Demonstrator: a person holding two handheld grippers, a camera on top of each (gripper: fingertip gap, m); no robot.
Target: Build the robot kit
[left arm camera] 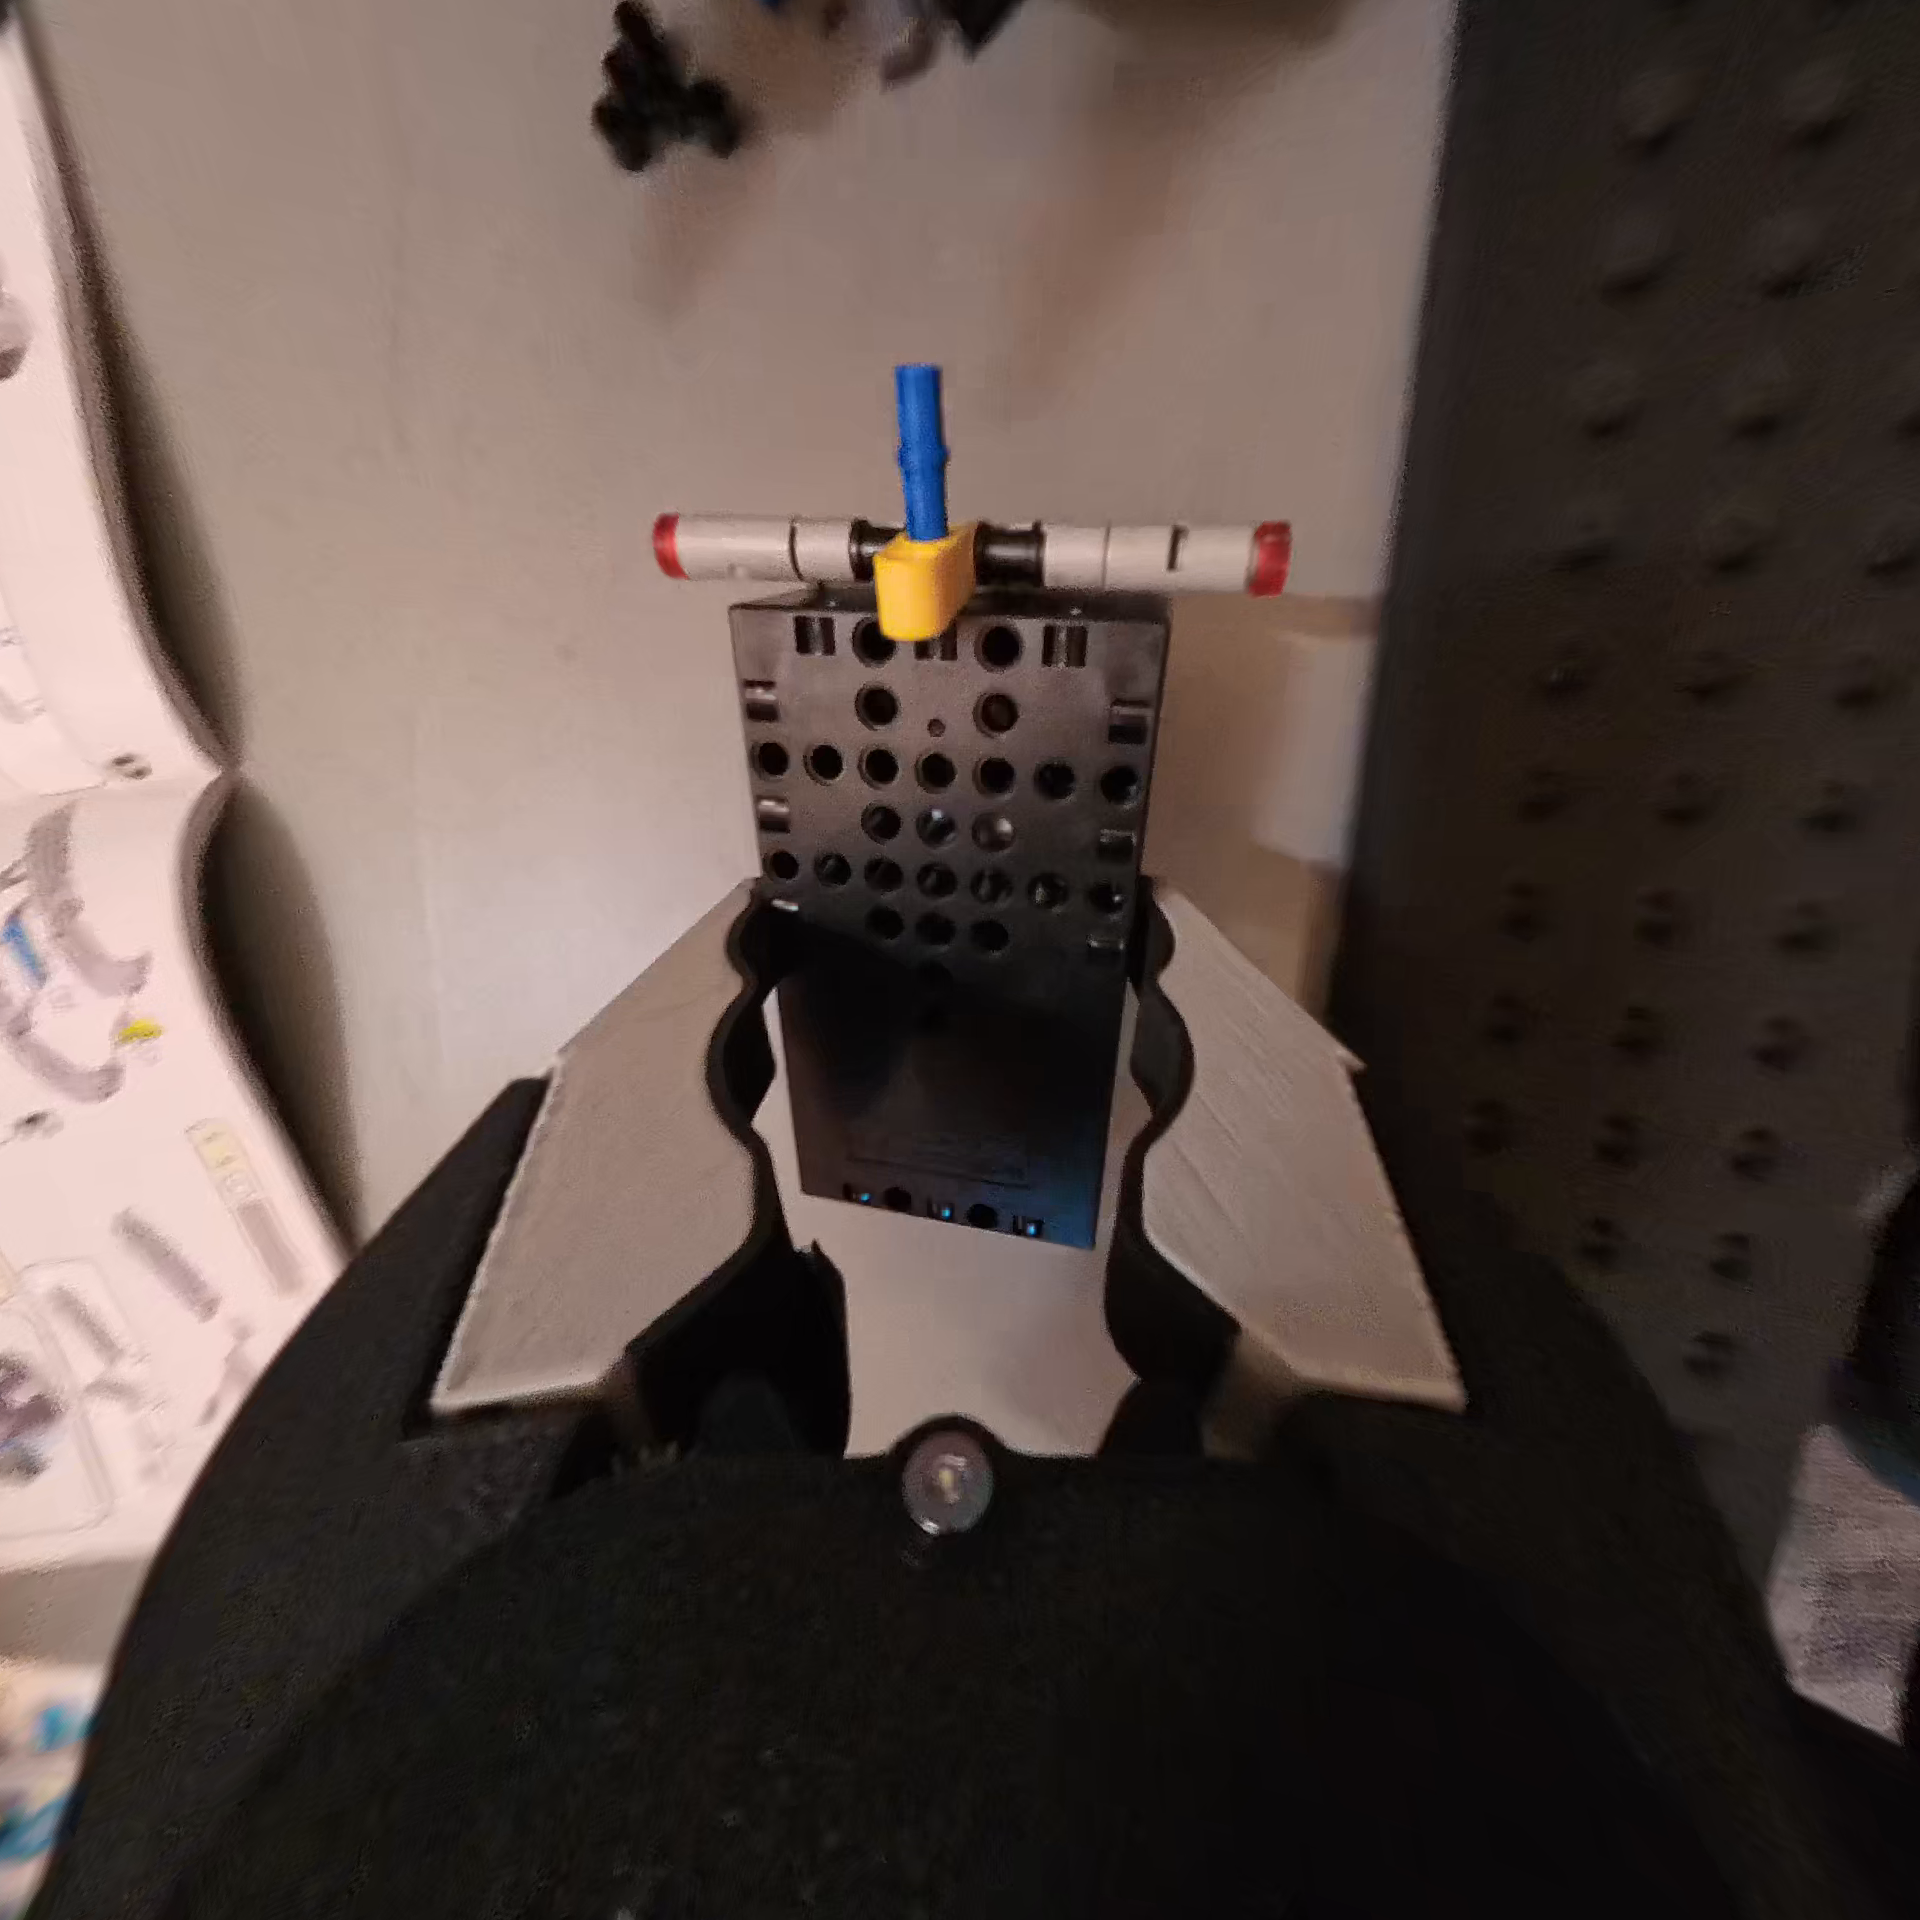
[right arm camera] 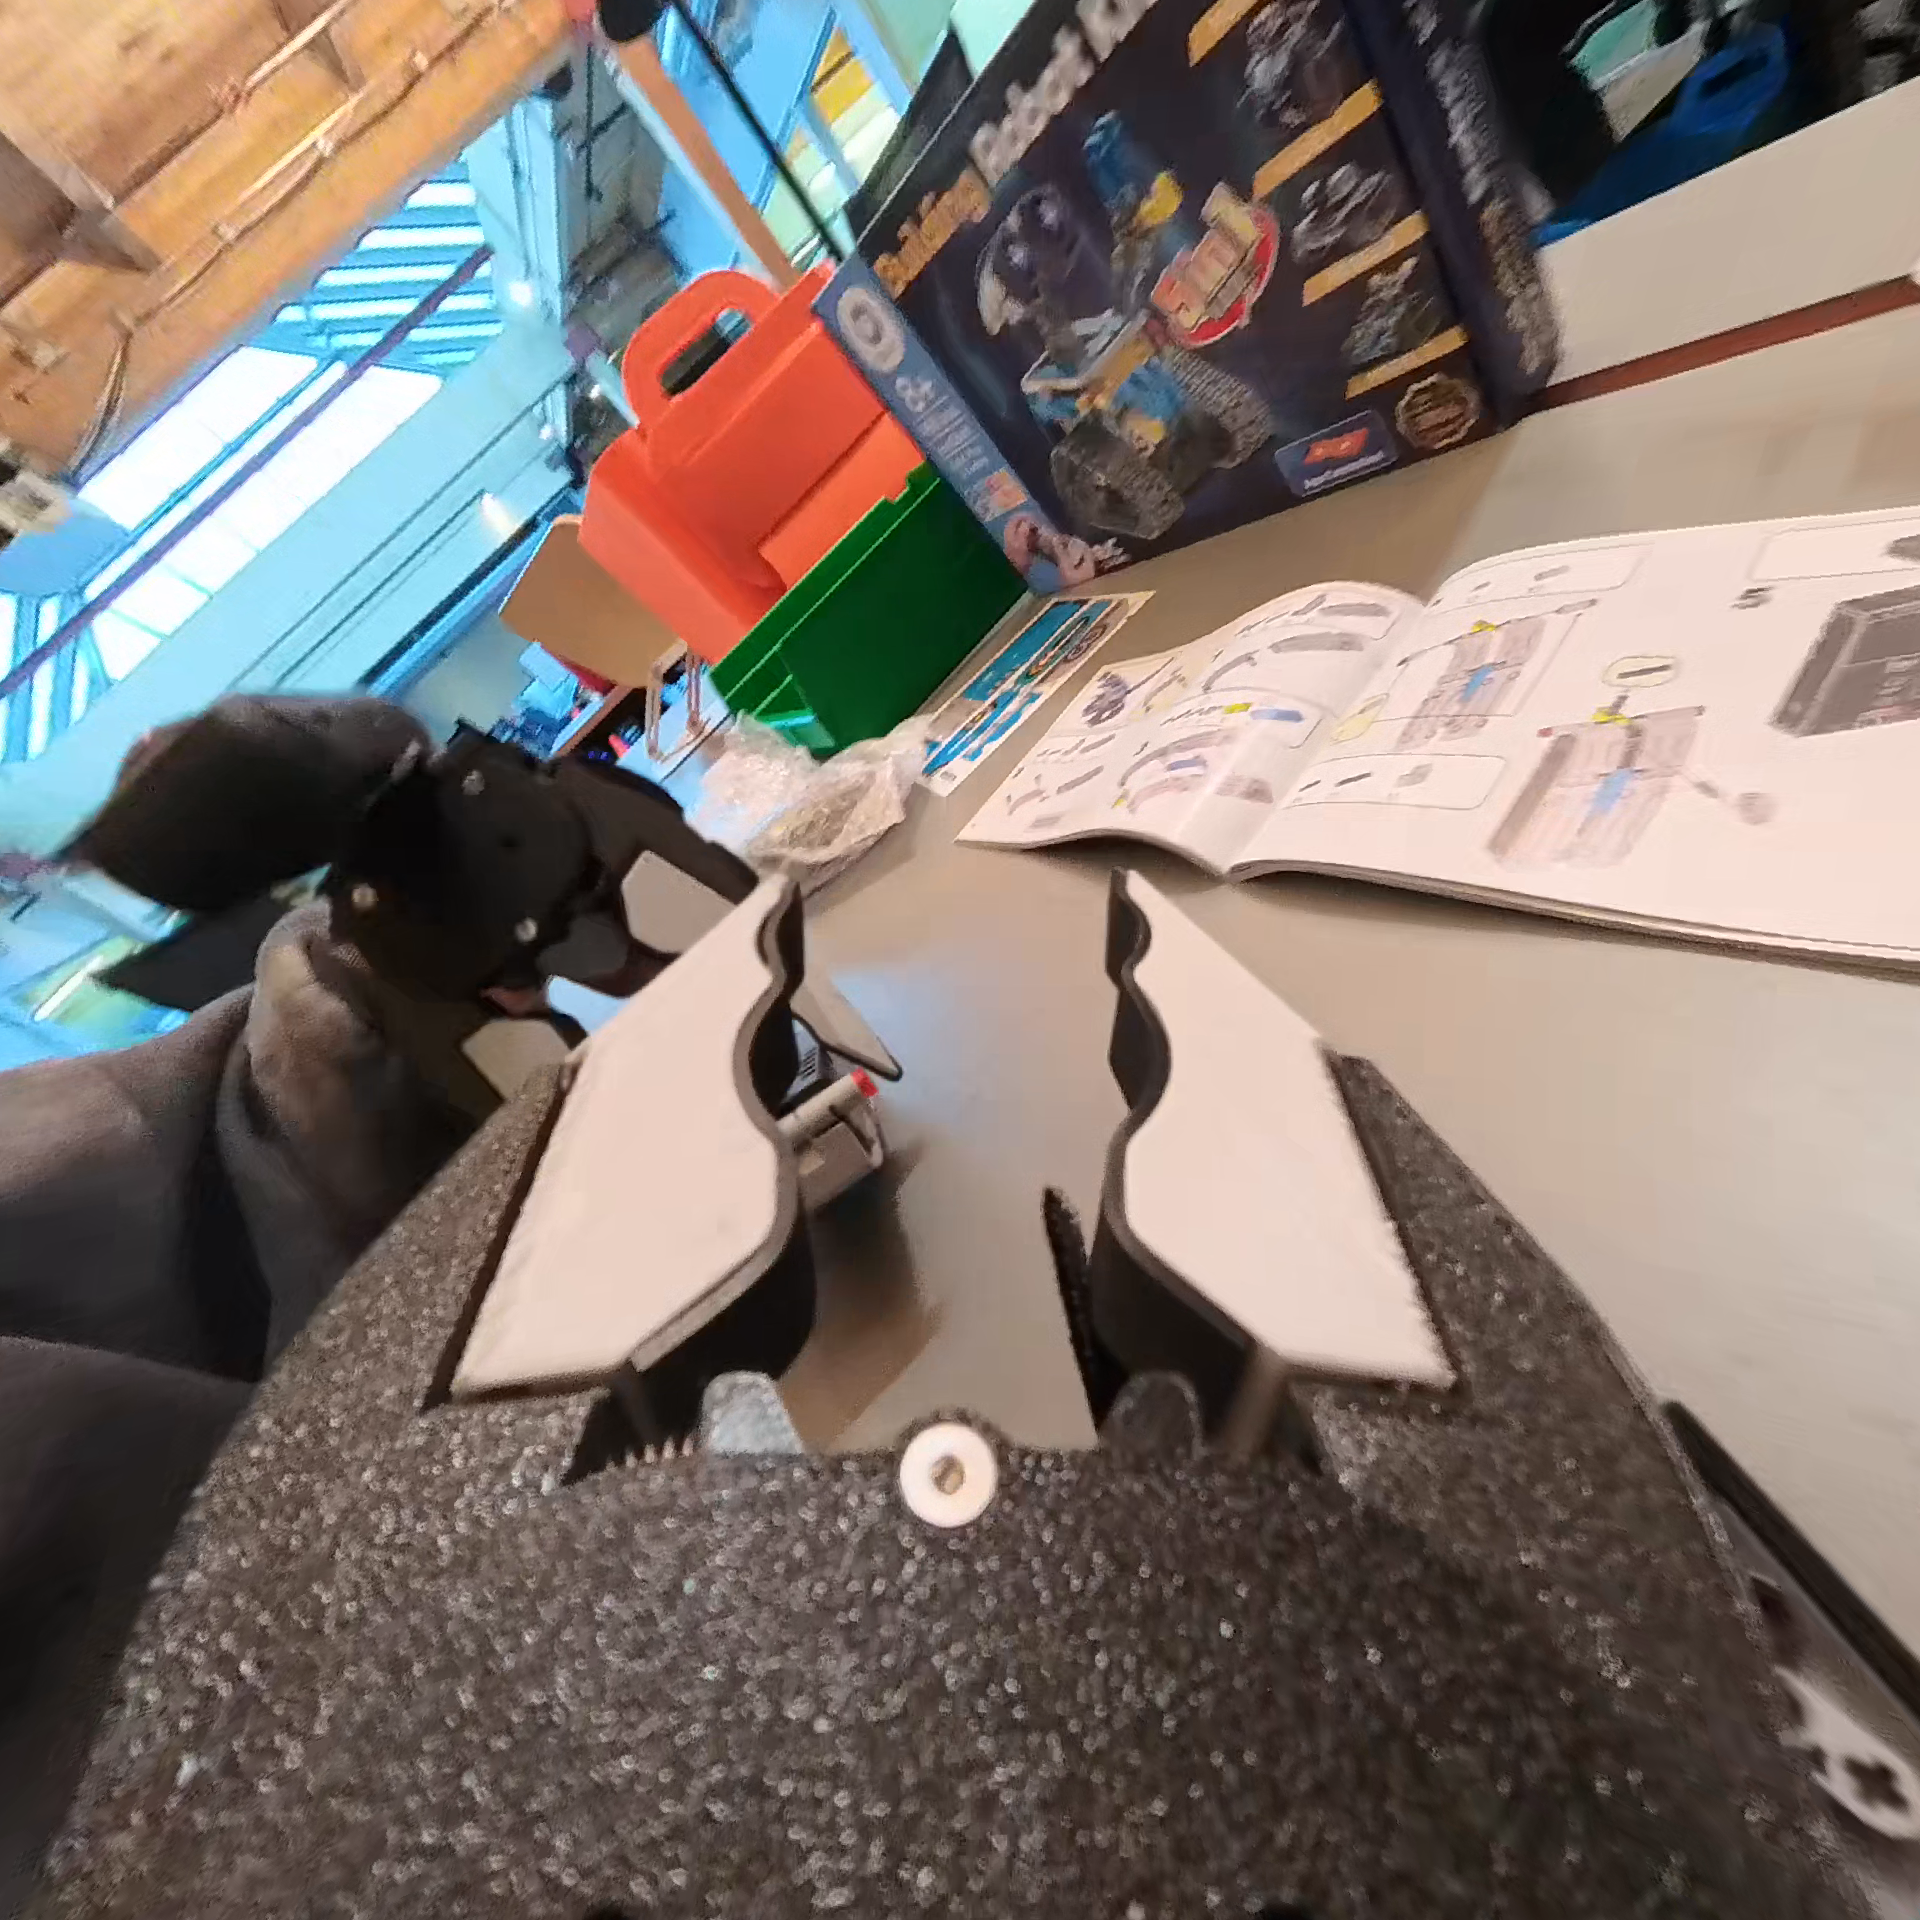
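Observation:
My left gripper (left arm camera: 945, 914) is shut on a black box-shaped block (left arm camera: 940, 831) full of round holes and holds it above the pale table (left arm camera: 436, 468). At the block's far end a yellow connector (left arm camera: 920, 584) carries a grey cross axle with red ends (left arm camera: 727, 548) and an upright blue pin (left arm camera: 920, 447). My right gripper (right arm camera: 951, 935) is open and empty, tilted over the table (right arm camera: 1558, 1091). The left gripper (right arm camera: 488, 862) with the block's axle end (right arm camera: 847, 1117) shows behind my right gripper's left finger (right arm camera: 665, 1122).
An open instruction booklet (right arm camera: 1455, 727) lies on the table, also at the left in the left wrist view (left arm camera: 94, 1039). A dark kit box (right arm camera: 1195, 260), an orange and green case (right arm camera: 790, 520) and clear plastic bags (right arm camera: 821, 800) stand beyond. A dark studded plate (left arm camera: 1662, 727) is right. Small black parts (left arm camera: 660, 99) lie far off. The tips of one gripper are about 15 centimeters away from the tips of the other.

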